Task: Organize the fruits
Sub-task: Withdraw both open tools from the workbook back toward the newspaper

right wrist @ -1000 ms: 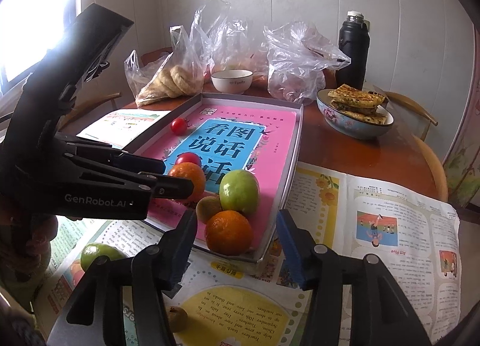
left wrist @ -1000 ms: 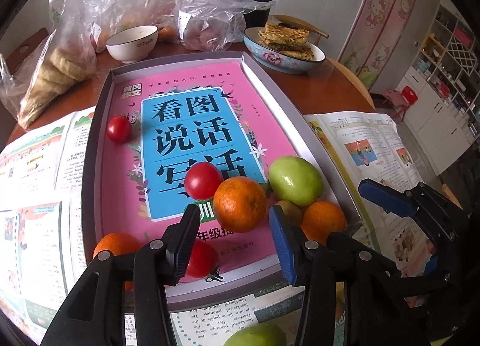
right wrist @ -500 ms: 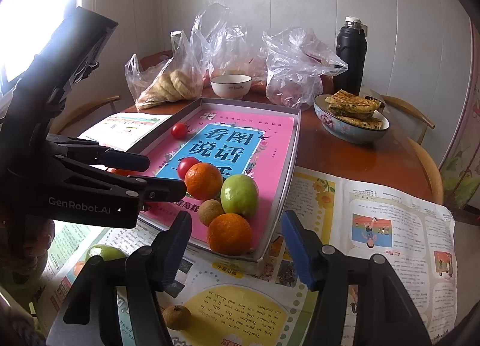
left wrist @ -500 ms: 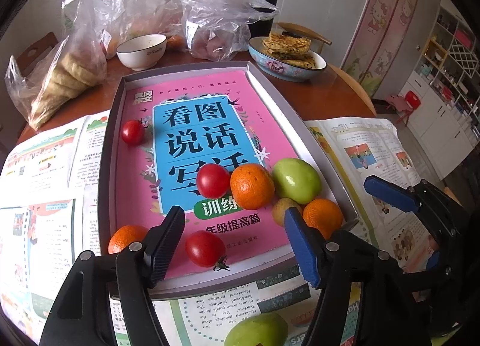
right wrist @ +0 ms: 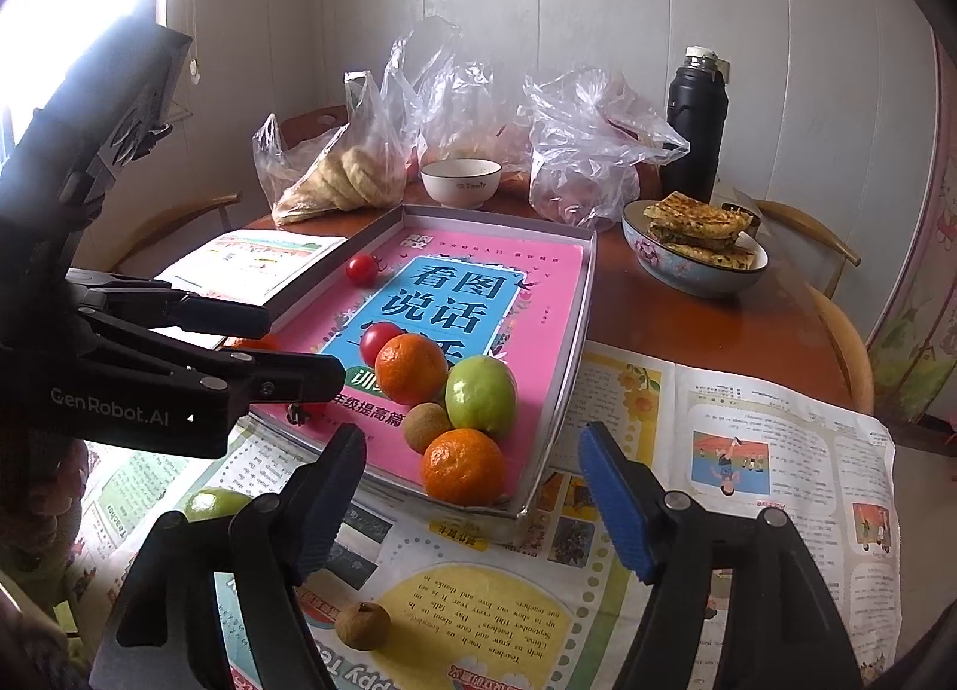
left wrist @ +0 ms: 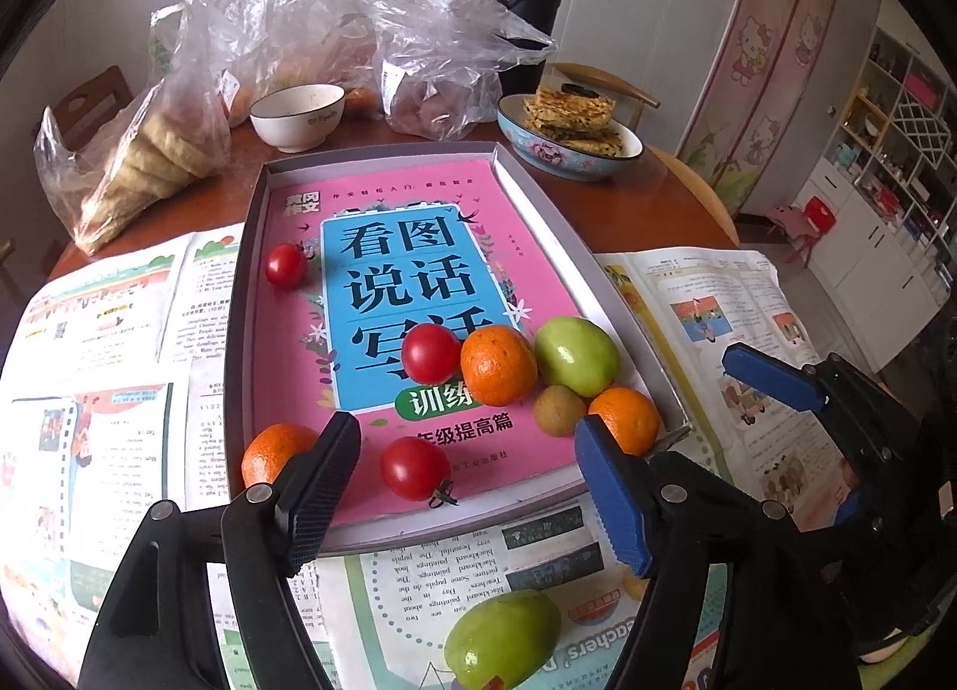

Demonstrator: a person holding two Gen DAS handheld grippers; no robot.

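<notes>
Eight pieces of fruit already sit in the grey tray (left wrist: 616,295), on the pink book (left wrist: 413,271) that lines it: three red tomatoes, three oranges, one green fruit and one small brown fruit. Five of them bunch at the near right corner, where the green fruit in the tray (left wrist: 575,355) touches the orange beside it (left wrist: 497,365); a lone tomato (left wrist: 286,265) lies well apart toward the far left.

Outstanding, by my judgement: two pieces remain on the newspaper (right wrist: 747,451) outside the tray. A loose green fruit (left wrist: 502,639) lies just short of the tray's near edge, and a loose brown fruit (right wrist: 362,624) lies near it on the same sheet. The job looks mostly done, with these two still to bring in.

My left gripper (left wrist: 466,487) holds nothing; its jaws are opening and stand wide, framing the near tomato (left wrist: 414,467) from above without touching it. The loose green fruit lies below and nearer to me than those fingertips, clear of both pads.

My right gripper (right wrist: 472,495) is likewise empty, jaws opening, with the nearest orange (right wrist: 463,466) and the tray's corner showing between the fingers but untouched. The loose brown fruit lies on the paper under my left finger (right wrist: 326,504), close in, not between the pads.

Neither remaining fruit is yet lined up for a grasp
</notes>
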